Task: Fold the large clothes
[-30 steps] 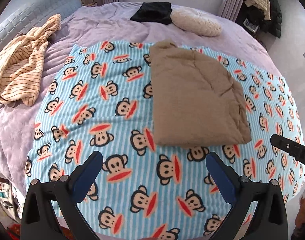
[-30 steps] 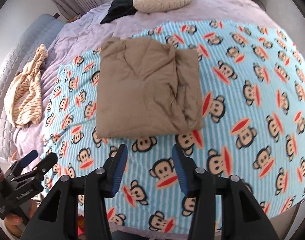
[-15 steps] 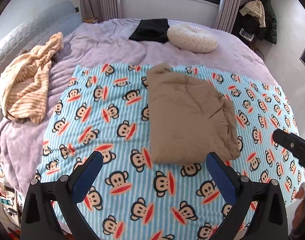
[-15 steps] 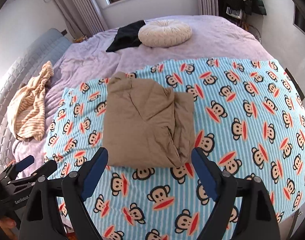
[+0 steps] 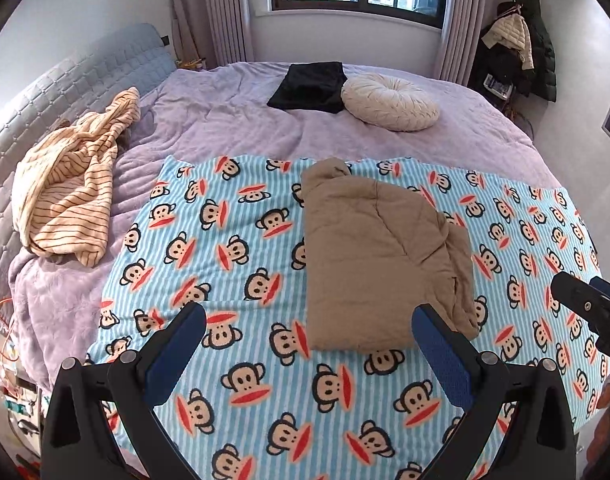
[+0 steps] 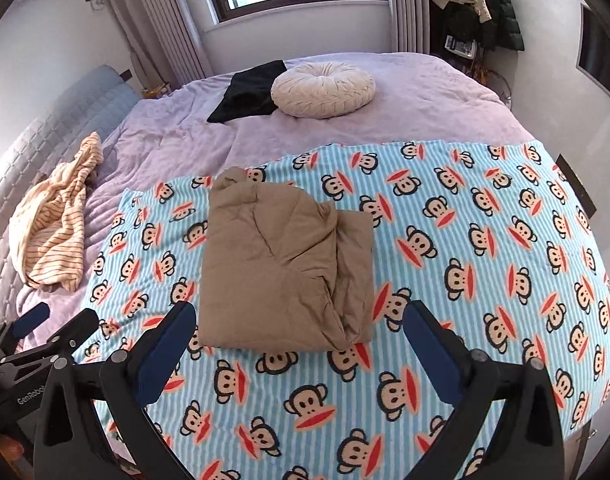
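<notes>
While the striped yellow top [image 5: 71, 184] lies bunched at the left of the bed [image 5: 233, 116], the folded brown garment [image 5: 379, 256] sits flat on the monkey blanket [image 5: 233, 264]. Left tongs [image 5: 307, 338] are wide open and hold nothing. Right tongs [image 6: 299, 334], which have just been opening, are wide and hold nothing too.

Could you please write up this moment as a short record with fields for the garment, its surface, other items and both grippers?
garment: folded tan garment, lying flat, untouched
surface: monkey-print blanket over purple bedspread
other items: striped cream garment, black cloth, round cream cushion
left gripper: open, empty
right gripper: jaws just opened wide, nothing between them
</notes>
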Available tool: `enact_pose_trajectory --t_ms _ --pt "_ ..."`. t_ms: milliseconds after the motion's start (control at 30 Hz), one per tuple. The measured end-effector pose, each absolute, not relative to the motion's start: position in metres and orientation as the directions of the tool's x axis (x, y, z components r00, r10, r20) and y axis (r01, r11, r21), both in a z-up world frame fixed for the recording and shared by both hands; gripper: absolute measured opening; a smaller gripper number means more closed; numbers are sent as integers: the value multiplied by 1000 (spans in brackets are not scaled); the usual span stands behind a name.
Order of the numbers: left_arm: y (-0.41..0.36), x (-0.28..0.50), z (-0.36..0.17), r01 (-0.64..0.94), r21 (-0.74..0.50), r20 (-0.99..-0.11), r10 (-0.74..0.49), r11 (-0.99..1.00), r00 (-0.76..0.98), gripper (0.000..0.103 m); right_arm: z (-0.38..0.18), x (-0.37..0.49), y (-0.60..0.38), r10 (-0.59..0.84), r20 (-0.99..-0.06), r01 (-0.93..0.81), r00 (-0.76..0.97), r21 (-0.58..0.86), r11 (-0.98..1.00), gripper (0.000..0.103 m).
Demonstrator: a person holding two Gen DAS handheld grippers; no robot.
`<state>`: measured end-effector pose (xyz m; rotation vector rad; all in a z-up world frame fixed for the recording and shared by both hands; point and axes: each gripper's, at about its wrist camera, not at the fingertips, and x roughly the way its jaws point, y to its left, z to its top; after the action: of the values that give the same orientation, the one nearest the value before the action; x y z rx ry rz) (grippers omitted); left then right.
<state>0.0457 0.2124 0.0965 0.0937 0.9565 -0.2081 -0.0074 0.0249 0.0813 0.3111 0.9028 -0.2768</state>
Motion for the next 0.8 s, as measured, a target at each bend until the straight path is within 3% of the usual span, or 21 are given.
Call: enact_pose_trajectory --t_ms 800 --pt "213 47 95 206 -6 -824 -122 978 553 103 81 -6 24 -105 -804 365 586 146 919 103"
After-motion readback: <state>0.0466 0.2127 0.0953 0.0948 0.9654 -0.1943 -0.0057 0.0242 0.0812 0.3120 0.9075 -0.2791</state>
